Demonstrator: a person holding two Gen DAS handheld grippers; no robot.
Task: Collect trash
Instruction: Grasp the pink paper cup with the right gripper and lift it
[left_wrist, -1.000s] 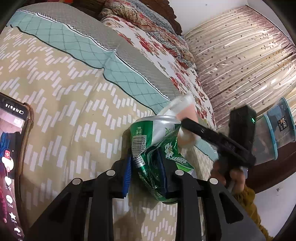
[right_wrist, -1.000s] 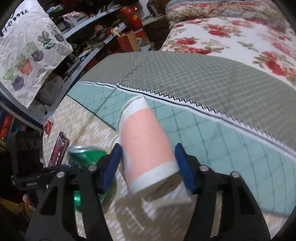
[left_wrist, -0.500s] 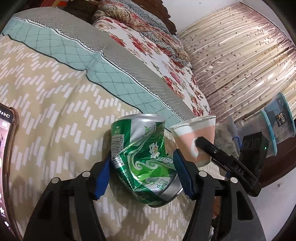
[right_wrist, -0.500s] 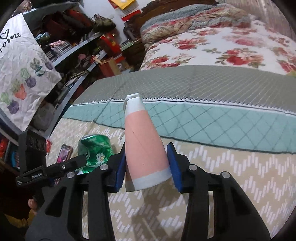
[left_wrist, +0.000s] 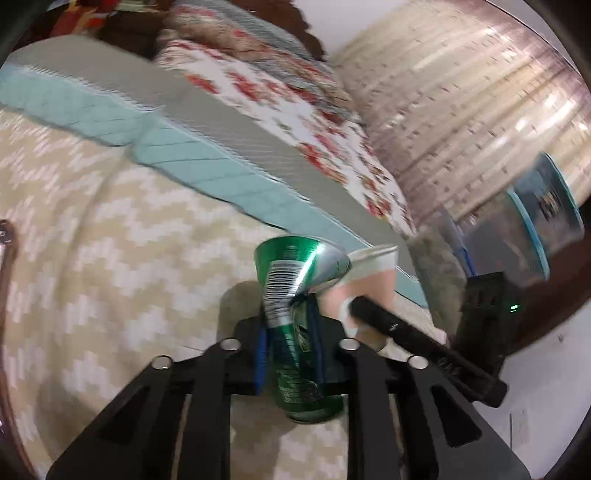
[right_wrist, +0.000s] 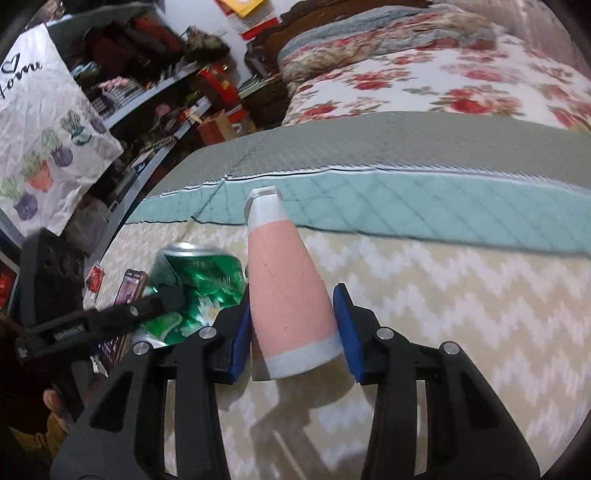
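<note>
Left tongs (left_wrist: 290, 343): squeezed tight on the green can (left_wrist: 295, 325). The jaws have just been closing, and the can is pinched flat between them.
Right tongs (right_wrist: 293, 328): holding the pink paper cup (right_wrist: 288, 291), one blue pad on each side.
Can and cup: side by side, very close, both held just above the bed (left_wrist: 92, 258).
Phone (right_wrist: 131, 286): lies on the bed past the can. It is not trash, so it stays.
Far off: flower pillows (right_wrist: 424, 85) and messy shelves (right_wrist: 147, 85).
Step now: I think both bits of trash are picked up.
Next move: carry them to a bin. No bin shows, so it must be found first. Keep both grips firm on the way.
</note>
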